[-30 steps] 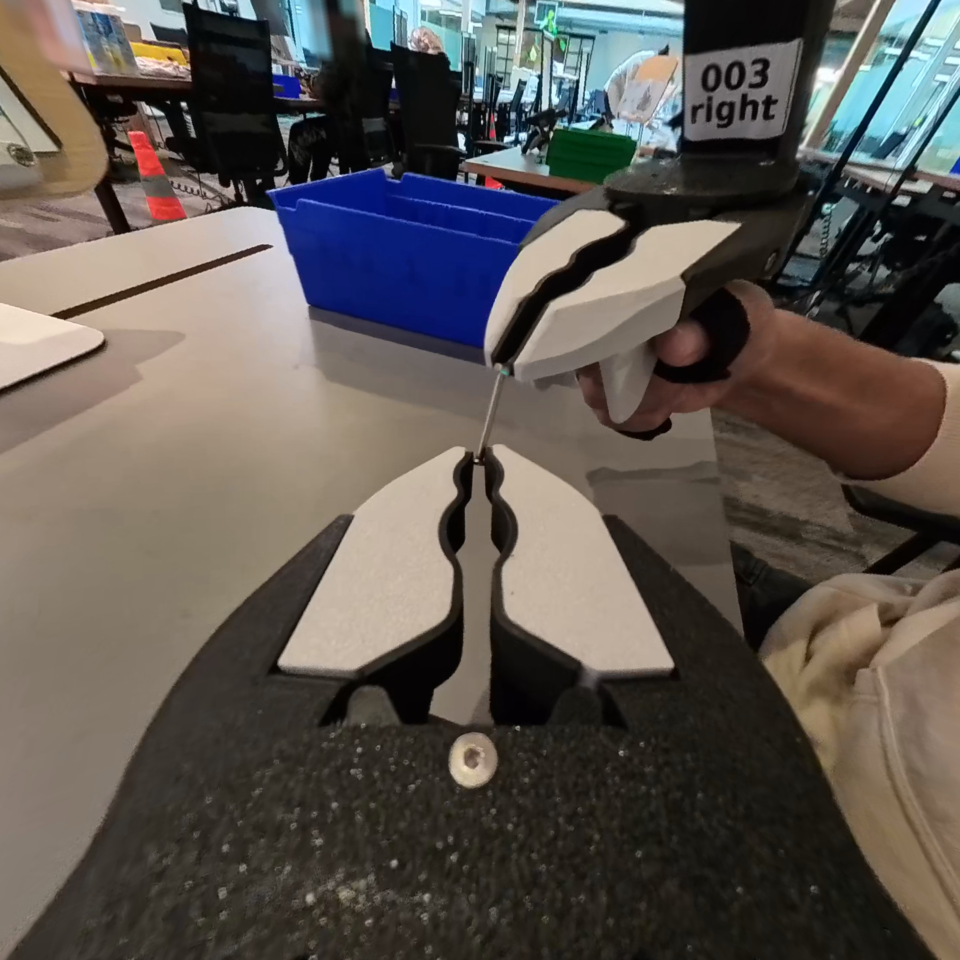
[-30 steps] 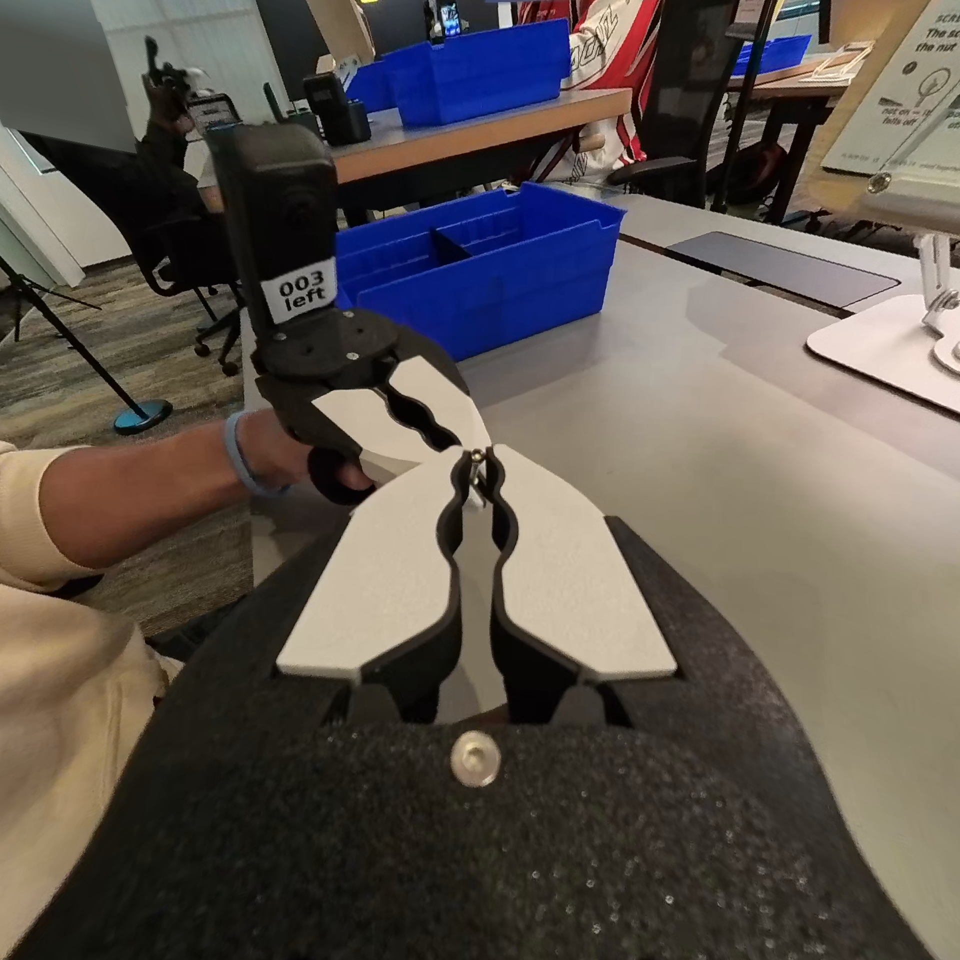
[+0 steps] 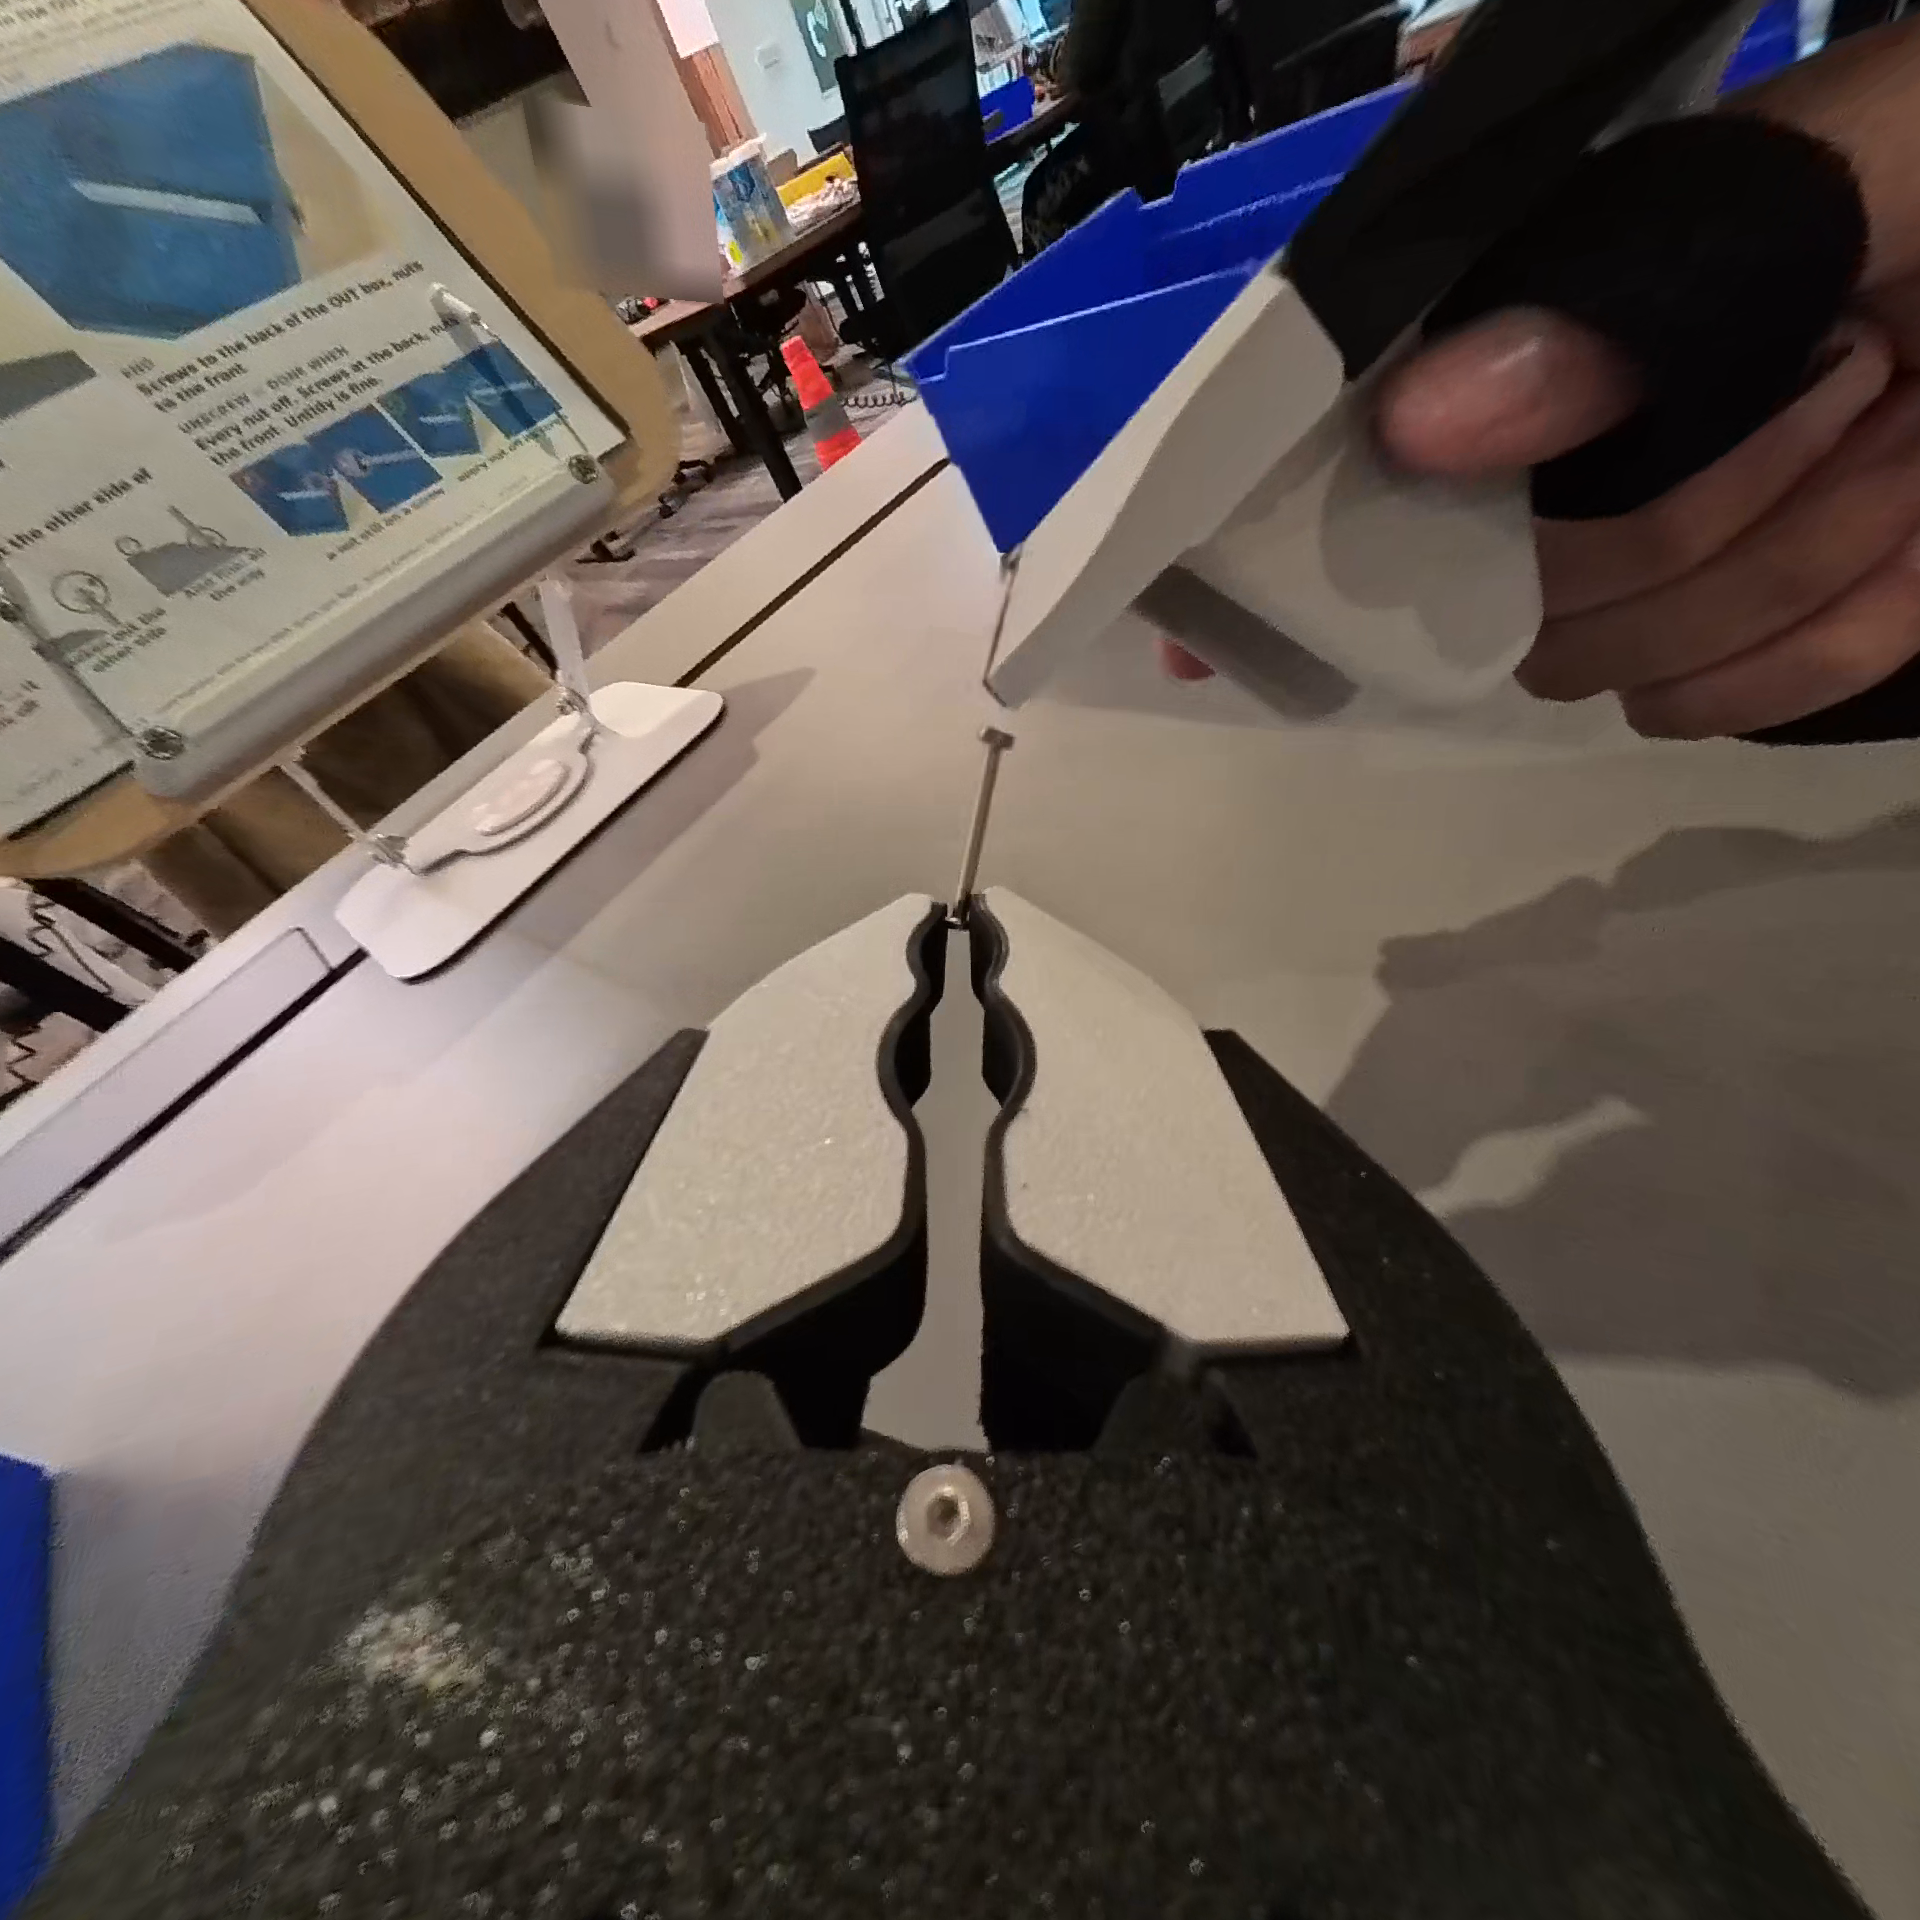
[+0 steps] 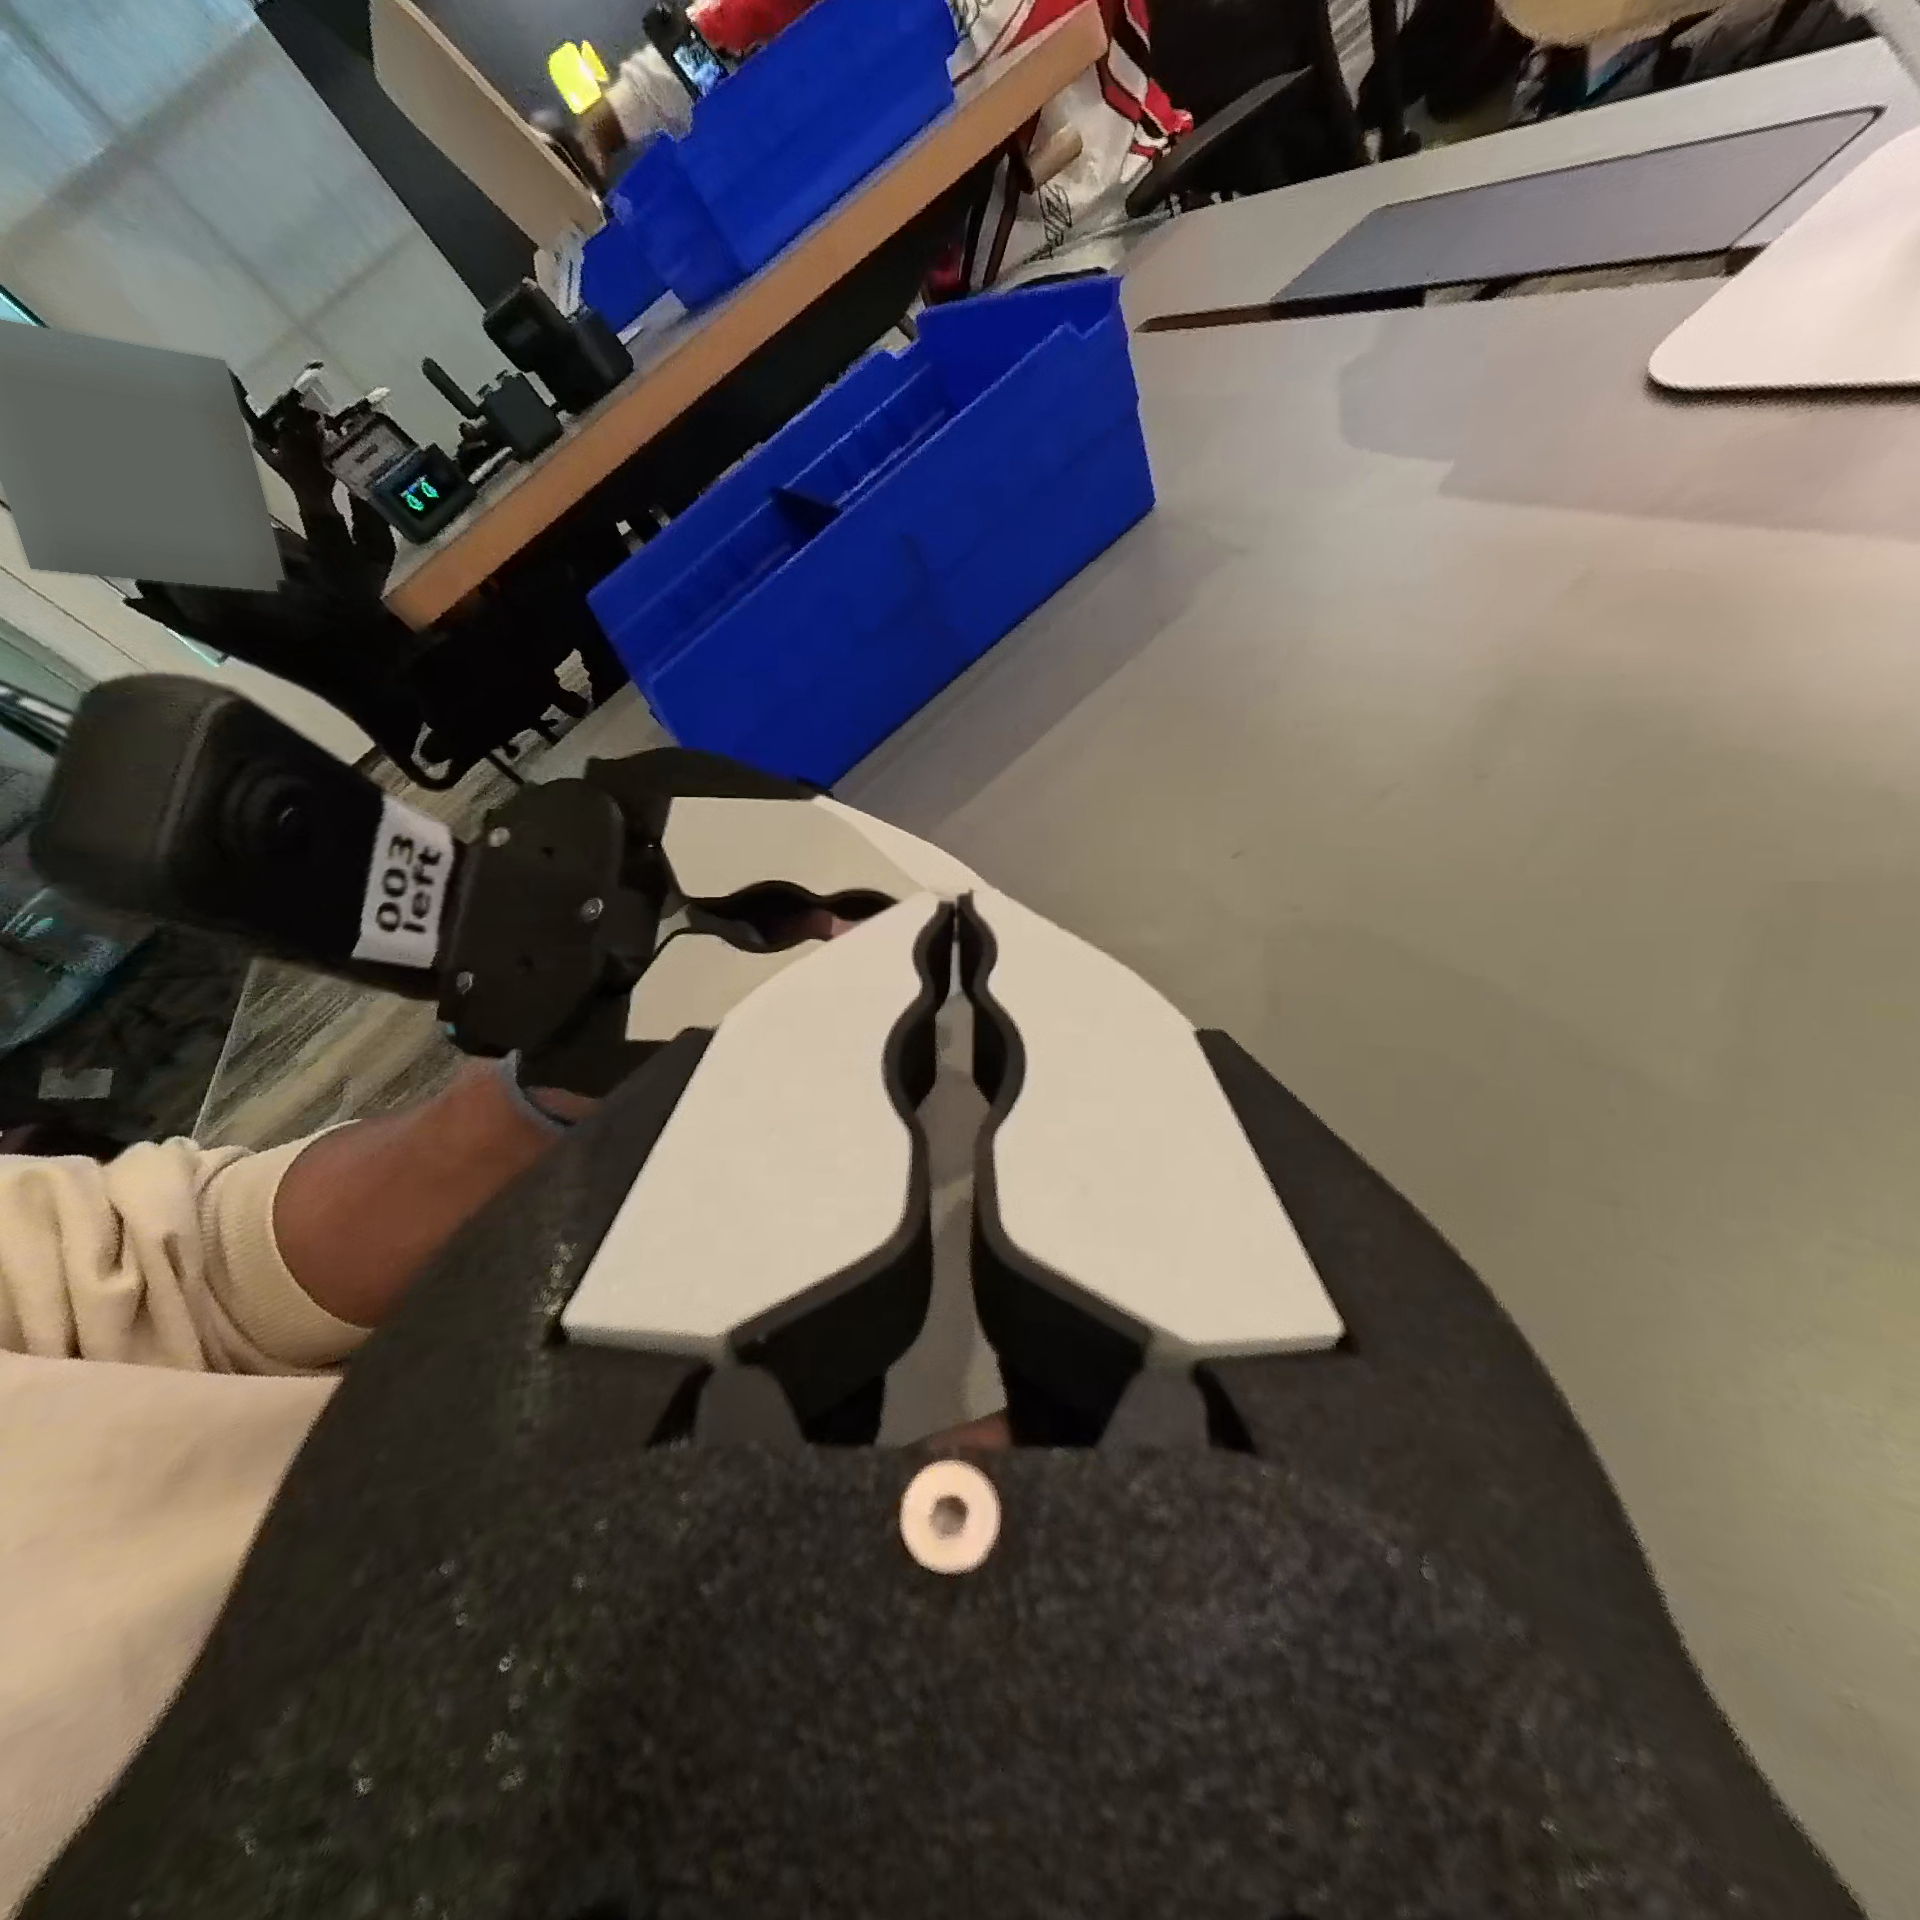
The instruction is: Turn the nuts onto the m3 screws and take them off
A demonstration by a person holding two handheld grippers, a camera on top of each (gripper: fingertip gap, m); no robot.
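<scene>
Two white-padded black grippers meet over a pale grey tabletop (image 3: 312, 1195). Nearest in the left wrist view, the left gripper (image 3: 961, 914) has its jaws drawn almost together, pinching the lower end of a thin silver M3 screw (image 3: 979, 821) at the very tips; the shaft stands nearly upright with its flat head uppermost, probably so the other tool can work on it from above. Just beyond the head, with a small gap visible, hangs the right gripper (image 3: 1000, 623), gripped by a hand (image 3: 1662, 499) in a black strap and angled down toward the screw. In its own view the right gripper (image 4: 956, 914) shows its fingers pressed closed at the tips, but whether a nut sits between them I cannot tell; no nut is plainly visible anywhere on the shaft either. From that view the screw is hidden behind the white pads. Farther off sits a blue plastic bin with dividers (image 4: 883, 582), its contents out of sight, and to the far left stands a clear-framed instruction sign on a white base (image 3: 312, 416), cut off at the edge. My judgement is that the nut is either just off or about to go on.
</scene>
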